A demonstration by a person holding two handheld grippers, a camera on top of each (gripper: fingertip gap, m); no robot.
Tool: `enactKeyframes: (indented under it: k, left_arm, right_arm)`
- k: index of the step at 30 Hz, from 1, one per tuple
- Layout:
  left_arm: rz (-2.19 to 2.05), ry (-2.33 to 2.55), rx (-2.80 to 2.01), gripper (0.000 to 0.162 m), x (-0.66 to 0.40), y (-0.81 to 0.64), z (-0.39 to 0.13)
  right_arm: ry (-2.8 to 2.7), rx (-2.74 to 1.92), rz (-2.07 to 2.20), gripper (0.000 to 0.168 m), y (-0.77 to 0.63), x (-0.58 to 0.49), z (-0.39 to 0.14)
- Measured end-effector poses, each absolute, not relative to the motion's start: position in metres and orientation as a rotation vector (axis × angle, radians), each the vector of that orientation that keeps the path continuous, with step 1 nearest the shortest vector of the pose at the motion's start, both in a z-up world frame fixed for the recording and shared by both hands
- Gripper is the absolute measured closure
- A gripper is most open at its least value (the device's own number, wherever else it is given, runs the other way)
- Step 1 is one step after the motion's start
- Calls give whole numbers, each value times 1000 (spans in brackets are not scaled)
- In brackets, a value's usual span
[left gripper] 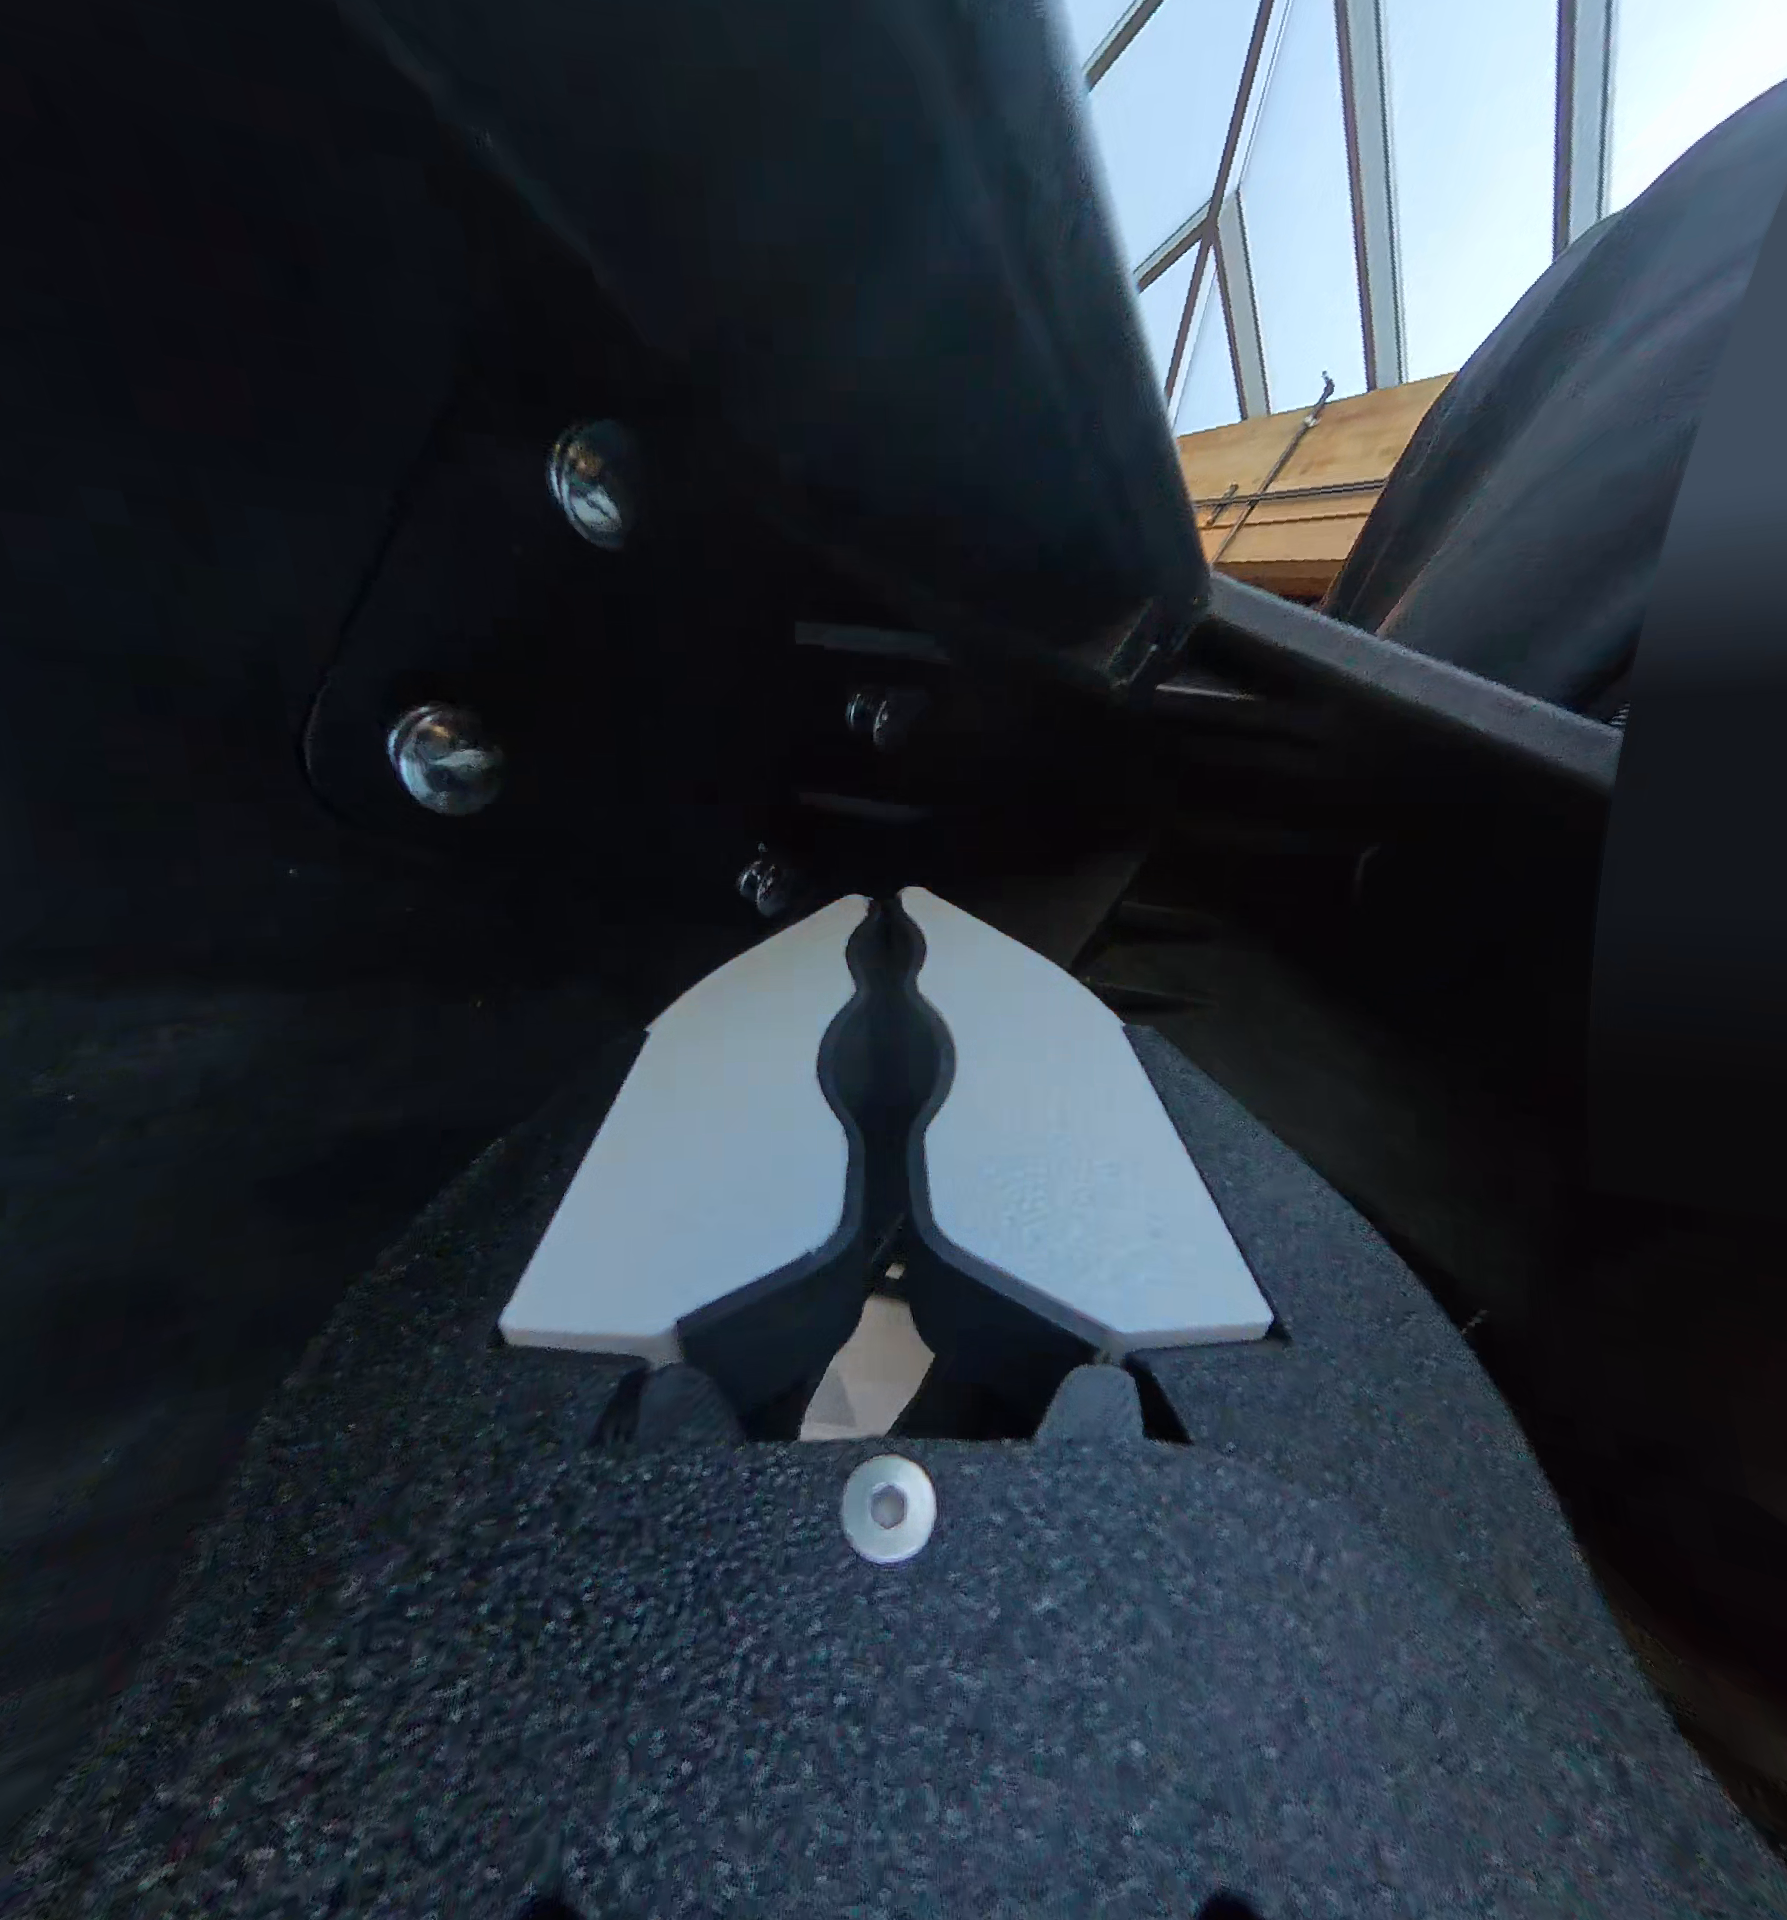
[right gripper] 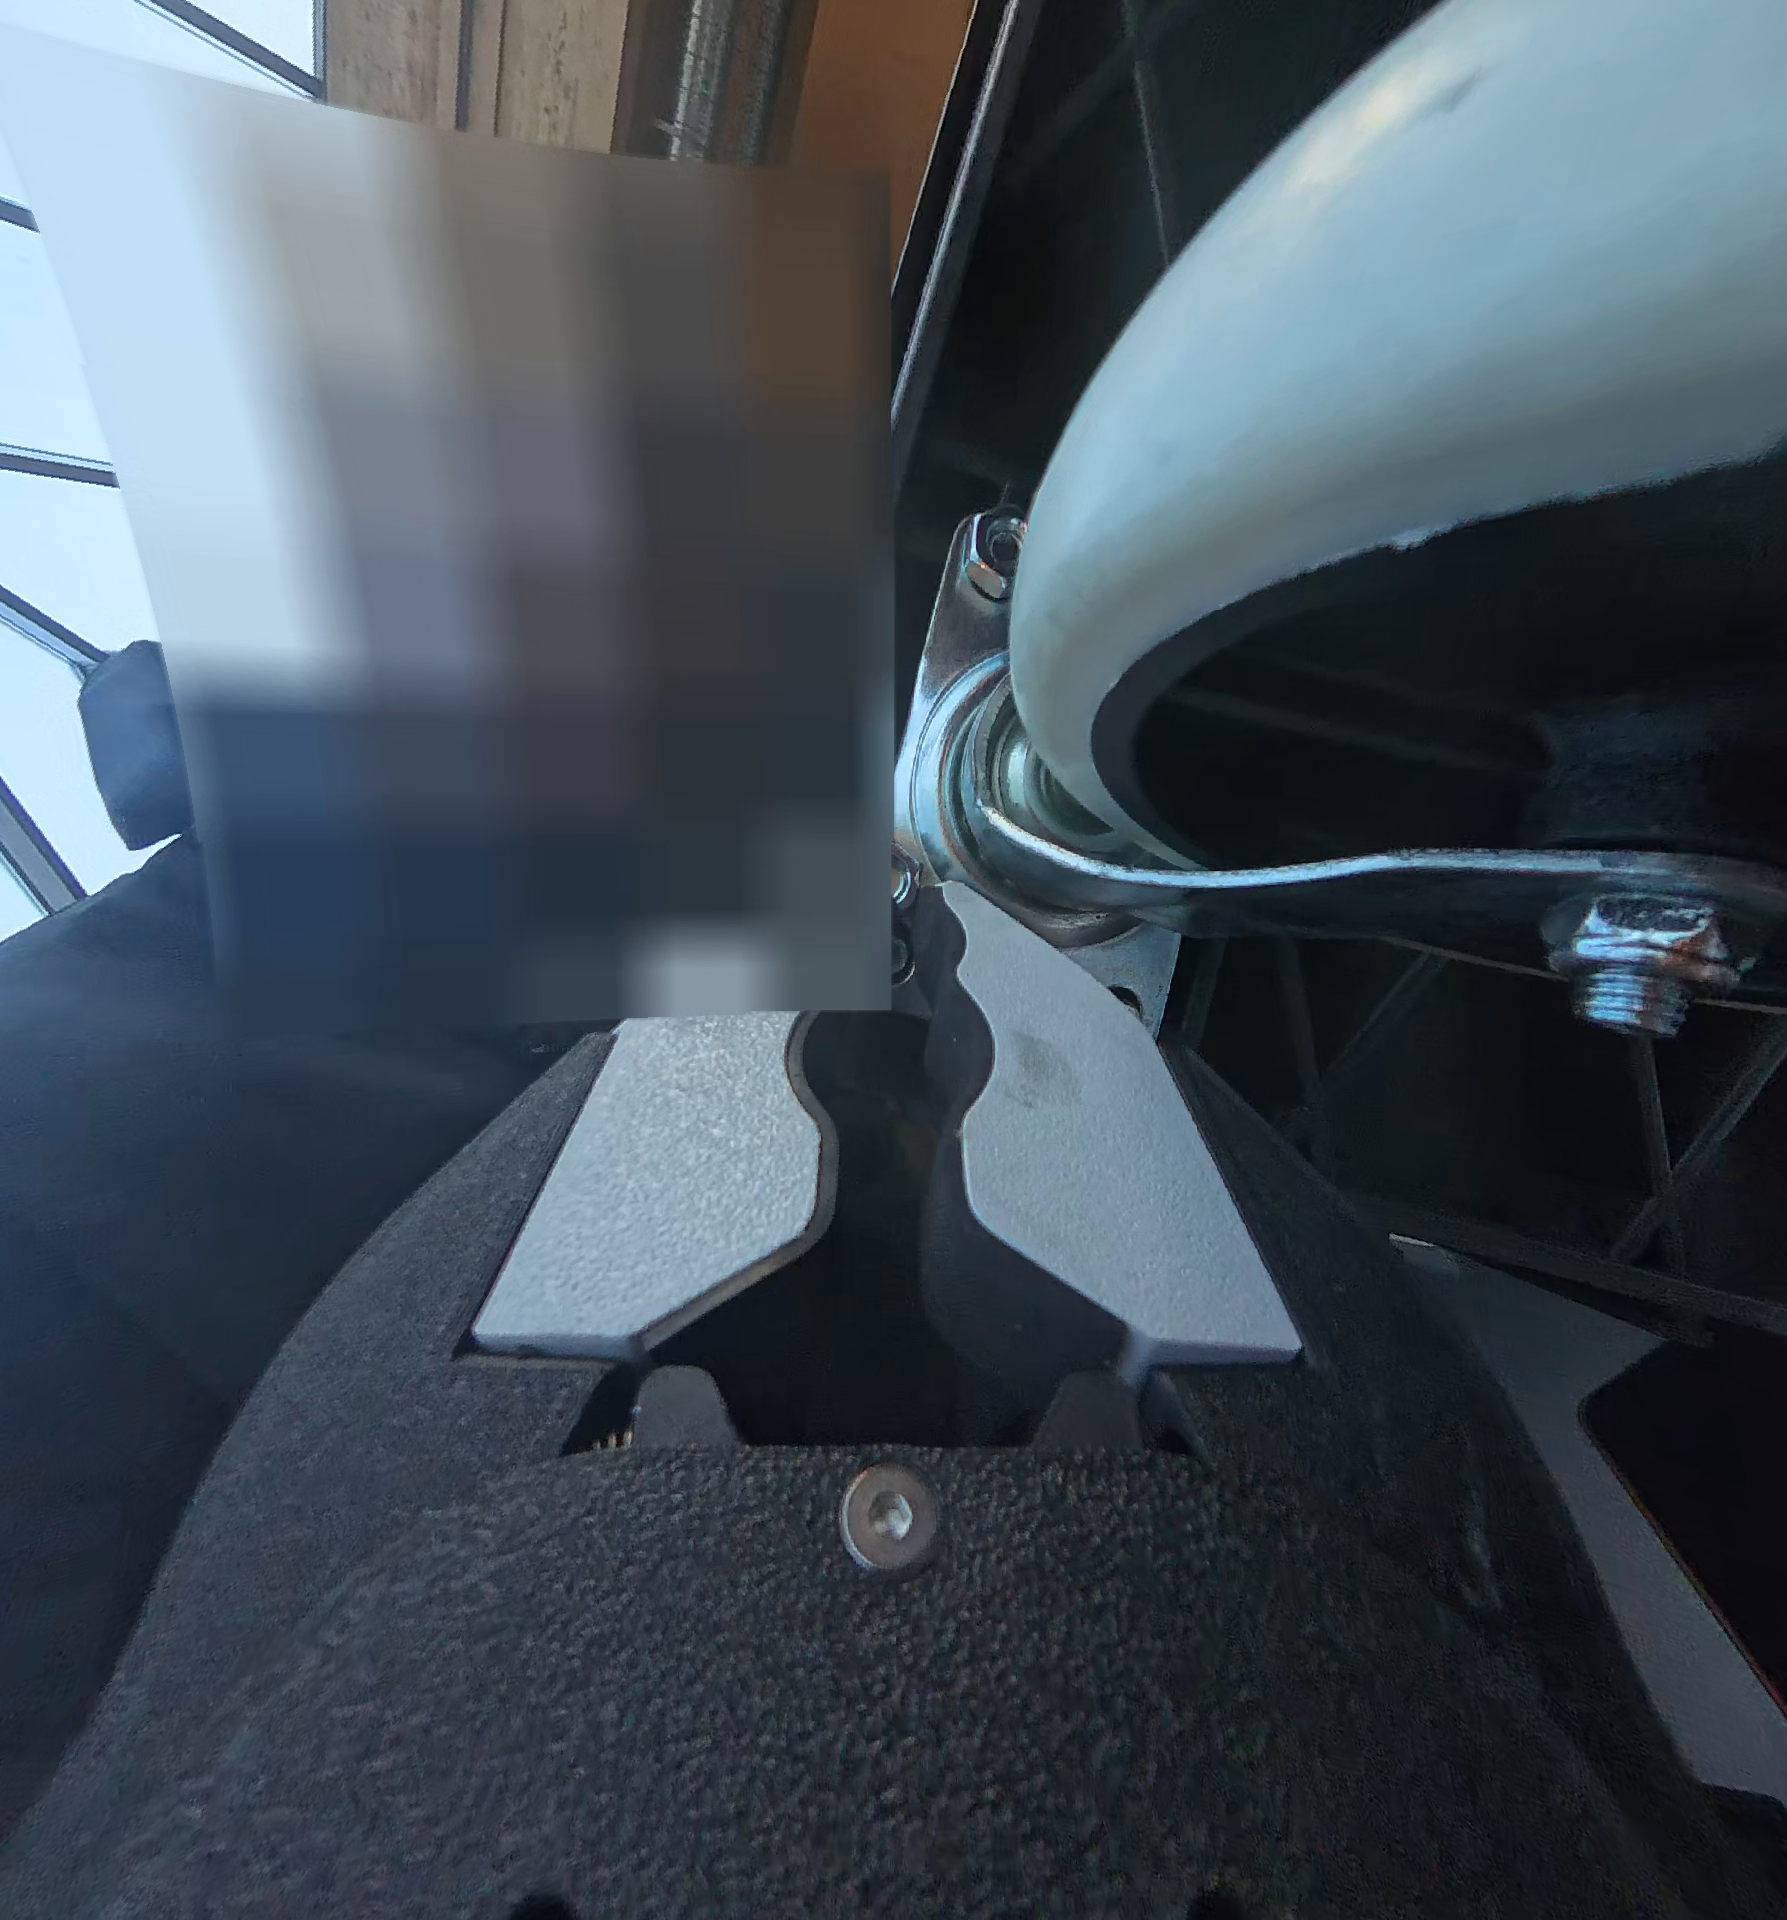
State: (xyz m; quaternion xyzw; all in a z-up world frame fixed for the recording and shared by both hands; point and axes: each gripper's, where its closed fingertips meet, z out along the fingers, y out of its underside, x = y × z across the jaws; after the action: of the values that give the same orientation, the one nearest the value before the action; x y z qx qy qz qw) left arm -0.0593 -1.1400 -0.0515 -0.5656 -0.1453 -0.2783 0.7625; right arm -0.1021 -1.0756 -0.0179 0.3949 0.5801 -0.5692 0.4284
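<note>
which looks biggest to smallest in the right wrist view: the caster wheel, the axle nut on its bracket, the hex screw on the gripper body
As they look in the right wrist view:
1. caster wheel, by far the largest
2. axle nut
3. hex screw

The nut and screw look close in size, and their nearness to the camera differs, so that order is unsure.

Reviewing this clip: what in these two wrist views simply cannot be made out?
- Left wrist view: the dark panel with bolts is underlit; its kind is unclear.
- Right wrist view: the right gripper has one fingertip behind a privacy blur.
- Right wrist view: the caster wheel is cut off by the frame edge.
</note>
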Motion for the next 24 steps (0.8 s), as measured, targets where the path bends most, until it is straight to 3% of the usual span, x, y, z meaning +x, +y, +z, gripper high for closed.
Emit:
enactKeyframes:
  k: [24]
  left_arm:
    - [-615,-164,-1132,162,-54,-1109,-21]
  right_arm:
    - [1424,1057,-1433,155,-1080,-105,-16]
